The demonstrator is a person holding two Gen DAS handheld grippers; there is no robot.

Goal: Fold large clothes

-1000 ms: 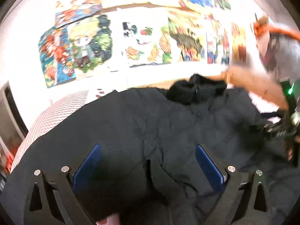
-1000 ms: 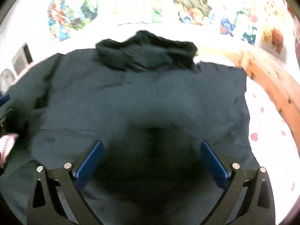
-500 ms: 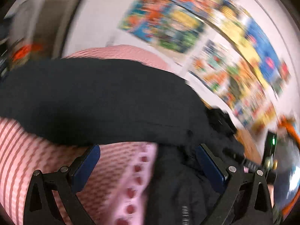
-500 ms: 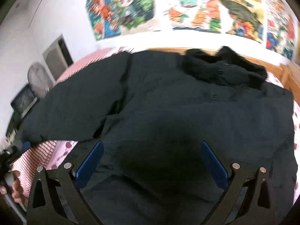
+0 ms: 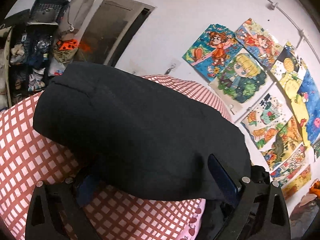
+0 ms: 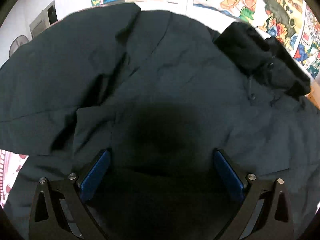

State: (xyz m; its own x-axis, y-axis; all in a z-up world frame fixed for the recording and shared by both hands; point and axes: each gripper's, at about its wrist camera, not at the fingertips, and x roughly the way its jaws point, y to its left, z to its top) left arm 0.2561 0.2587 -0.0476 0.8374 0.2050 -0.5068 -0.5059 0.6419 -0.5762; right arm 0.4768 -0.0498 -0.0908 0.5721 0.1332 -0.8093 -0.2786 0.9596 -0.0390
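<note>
A large dark padded jacket (image 6: 160,70) lies spread on a bed, its black collar (image 6: 264,60) at the upper right and one sleeve stretched out to the left. In the left wrist view that sleeve (image 5: 130,124) lies across the red-and-white checked bedcover (image 5: 24,144). My left gripper (image 5: 156,182) is open, its jaws either side of the sleeve's near edge; the left blue pad is partly hidden under the cloth. My right gripper (image 6: 162,168) is open and empty, low over the jacket's body.
Colourful cartoon posters (image 5: 250,76) cover the white wall behind the bed. A cluttered shelf with baskets and toys (image 5: 34,40) and a fan stand beyond the bed's far end. A wooden bed frame (image 6: 315,98) shows at the right edge.
My left gripper has swung left from the jacket's body to the outstretched sleeve and closed in on it. My right gripper has moved nearer over the jacket's body.
</note>
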